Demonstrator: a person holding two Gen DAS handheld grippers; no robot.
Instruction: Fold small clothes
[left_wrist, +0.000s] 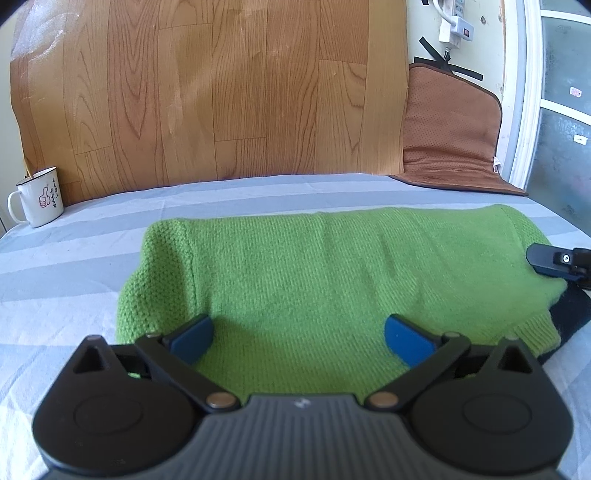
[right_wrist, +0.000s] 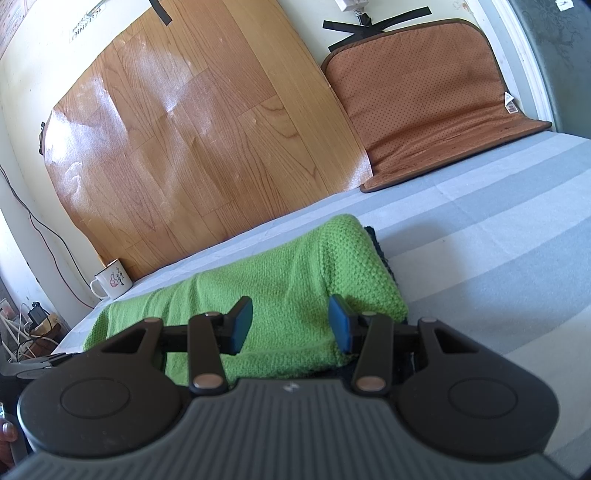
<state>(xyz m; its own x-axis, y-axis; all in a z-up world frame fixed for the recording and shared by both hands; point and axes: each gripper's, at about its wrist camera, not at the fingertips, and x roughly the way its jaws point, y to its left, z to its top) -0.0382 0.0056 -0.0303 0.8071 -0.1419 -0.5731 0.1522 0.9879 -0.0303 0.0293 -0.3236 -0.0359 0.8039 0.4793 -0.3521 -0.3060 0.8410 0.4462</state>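
Observation:
A green knitted garment (left_wrist: 295, 266) lies folded on the striped grey-blue sheet (left_wrist: 74, 266), with a dark cloth (left_wrist: 570, 314) under its right end. My left gripper (left_wrist: 299, 338) is open and empty, its blue pads just above the garment's near edge. My right gripper (right_wrist: 291, 323) is open and empty, over the garment's (right_wrist: 280, 280) right end. One of its fingers (left_wrist: 550, 260) shows at the right edge of the left wrist view, touching the garment's right end.
A white enamel mug (left_wrist: 38, 201) stands at the sheet's far left; it also shows in the right wrist view (right_wrist: 110, 282). A brown cushion (right_wrist: 436, 107) leans at the far right. A wood-pattern sheet (left_wrist: 221, 92) covers the wall behind. Cables (right_wrist: 22, 332) hang past the left edge.

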